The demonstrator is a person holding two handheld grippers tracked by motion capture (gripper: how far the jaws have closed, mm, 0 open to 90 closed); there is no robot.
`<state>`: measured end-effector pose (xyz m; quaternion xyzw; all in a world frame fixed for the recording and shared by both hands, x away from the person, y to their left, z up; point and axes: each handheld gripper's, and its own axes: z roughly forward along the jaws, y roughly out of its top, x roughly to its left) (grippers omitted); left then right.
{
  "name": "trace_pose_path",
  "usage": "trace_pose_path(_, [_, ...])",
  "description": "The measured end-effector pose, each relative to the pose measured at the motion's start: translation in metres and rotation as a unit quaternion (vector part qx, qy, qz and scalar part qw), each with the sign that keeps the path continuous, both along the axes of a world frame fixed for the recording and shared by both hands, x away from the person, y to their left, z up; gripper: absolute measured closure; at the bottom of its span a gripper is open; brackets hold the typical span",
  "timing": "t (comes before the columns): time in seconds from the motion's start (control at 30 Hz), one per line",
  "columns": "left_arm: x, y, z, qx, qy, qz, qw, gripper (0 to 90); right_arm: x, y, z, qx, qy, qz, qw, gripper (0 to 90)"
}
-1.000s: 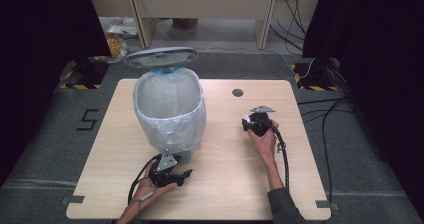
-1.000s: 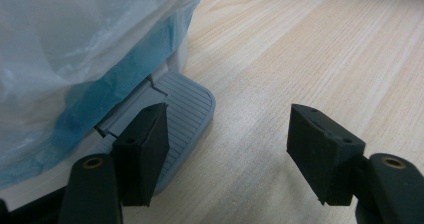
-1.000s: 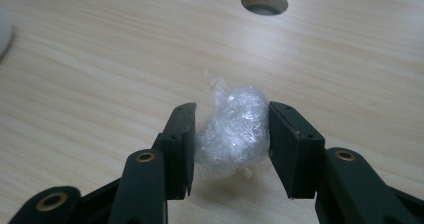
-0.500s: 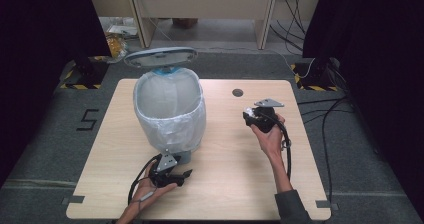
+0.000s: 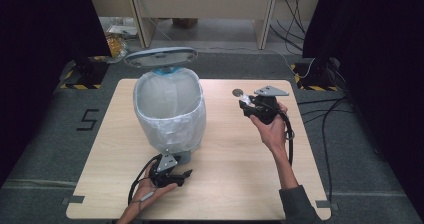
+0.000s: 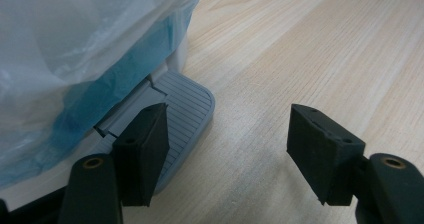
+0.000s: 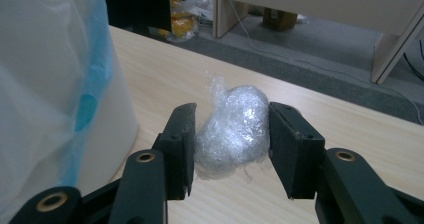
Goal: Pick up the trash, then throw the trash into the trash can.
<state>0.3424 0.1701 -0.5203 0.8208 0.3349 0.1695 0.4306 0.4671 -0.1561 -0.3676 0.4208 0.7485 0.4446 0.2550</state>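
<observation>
Right hand-held gripper (image 7: 230, 149) around plastic wad (image 7: 232, 129) (clamped, off table).

- Desk (image 5: 240, 184): light wood surface beneath both claws.
- Dark round disc (image 5: 238, 92): on the desk, just beyond the right claw.
- Cables (image 5: 295, 4): on the floor, far beyond the right claw.

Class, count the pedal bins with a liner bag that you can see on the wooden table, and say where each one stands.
1. The pedal bin stands on the table's left half, lid raised, beside the left gripper. No other bin is in sight.
</observation>
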Motion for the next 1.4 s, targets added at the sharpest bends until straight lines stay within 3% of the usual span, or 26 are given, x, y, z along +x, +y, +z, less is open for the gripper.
trace_pose_path(0.57, [-0.001,-0.001,0.000,0.000,-0.001,0.001,1.0000,32.5,-0.012,0.029,0.044,0.007,-0.032,0.044,0.9985,55.5])
trace_pose_path(1.4, [-0.002,-0.001,0.000,0.006,-0.001,-0.003,1.0000,33.1,-0.026,0.078,0.084,0.010,-0.059,0.106,0.9925,55.5])
